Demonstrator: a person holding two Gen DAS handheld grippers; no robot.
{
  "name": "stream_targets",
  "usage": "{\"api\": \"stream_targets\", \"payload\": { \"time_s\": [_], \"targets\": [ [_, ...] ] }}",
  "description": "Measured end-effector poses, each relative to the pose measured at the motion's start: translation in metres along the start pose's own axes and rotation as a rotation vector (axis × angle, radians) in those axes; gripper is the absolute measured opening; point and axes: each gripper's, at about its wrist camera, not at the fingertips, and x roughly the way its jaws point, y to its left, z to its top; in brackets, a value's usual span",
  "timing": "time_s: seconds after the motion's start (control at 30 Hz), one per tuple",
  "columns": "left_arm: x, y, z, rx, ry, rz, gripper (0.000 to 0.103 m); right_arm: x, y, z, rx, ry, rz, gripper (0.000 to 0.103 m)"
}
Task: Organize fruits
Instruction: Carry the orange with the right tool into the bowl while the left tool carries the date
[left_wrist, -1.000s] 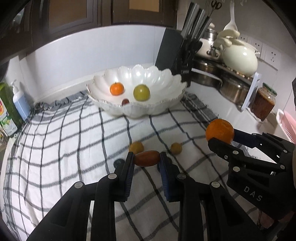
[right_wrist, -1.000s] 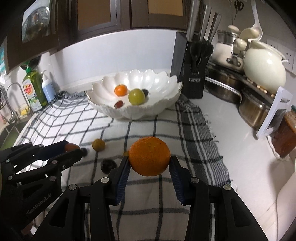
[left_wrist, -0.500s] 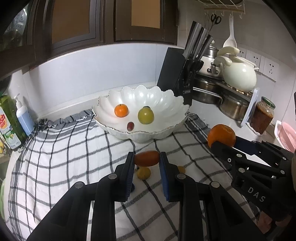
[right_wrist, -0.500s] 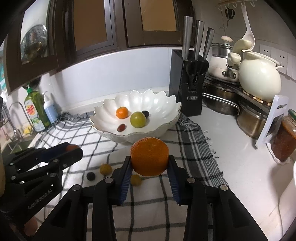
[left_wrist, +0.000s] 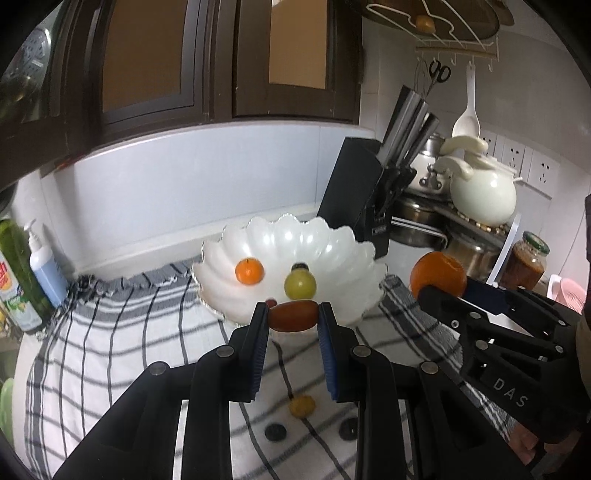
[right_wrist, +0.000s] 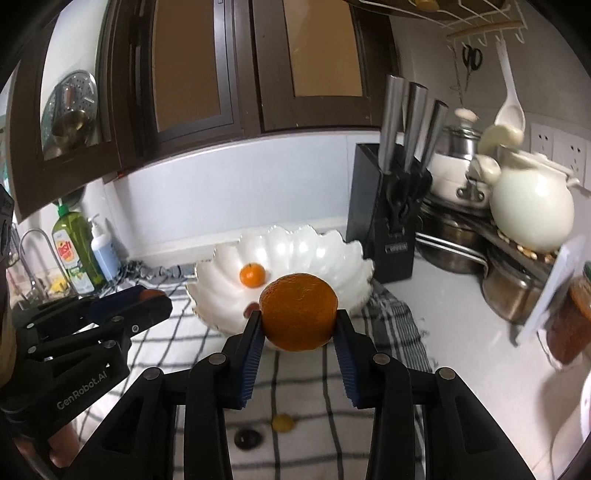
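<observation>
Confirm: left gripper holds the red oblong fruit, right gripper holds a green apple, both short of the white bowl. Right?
Not quite. The right gripper holds a large orange, as the right wrist view shows. The rest stands: left gripper, red oblong fruit, white bowl.

A big orange (right_wrist: 298, 312) and an oblong red fruit (left_wrist: 294, 315) (both held aloft) before the white bowl (left_wrist: 332, 240).

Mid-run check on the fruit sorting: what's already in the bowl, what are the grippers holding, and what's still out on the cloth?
Done: a small orange, a green fruit and a dark one behind it sit in the white bowl.
In hand: the left gripper is shut on an oblong red fruit; the right gripper is shut on a big orange.
Left: a small yellow fruit and two dark ones on the checked cloth.
</observation>
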Motion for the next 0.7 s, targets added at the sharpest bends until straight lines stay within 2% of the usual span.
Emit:
{"api": "stream_targets", "payload": {
  "time_s": [0.4, 0.53, 0.7],
  "targets": [
    [0.017, 0.02, 0.039, 0.057, -0.047, 0.024, 0.027, 0.036, 0.009, 0.037, -0.015, -0.008, 0.005, 0.039],
    [0.032, 0.026, 0.049, 0.053, -0.017, 0.012, 0.027, 0.053, 0.008, 0.048, -0.025, 0.008, -0.012, 0.039],
    [0.064, 0.037, 0.061, 0.027, 0.061, -0.023, 0.027, 0.078, 0.003, 0.059, -0.018, 0.05, -0.014, 0.039]
  ]
}}
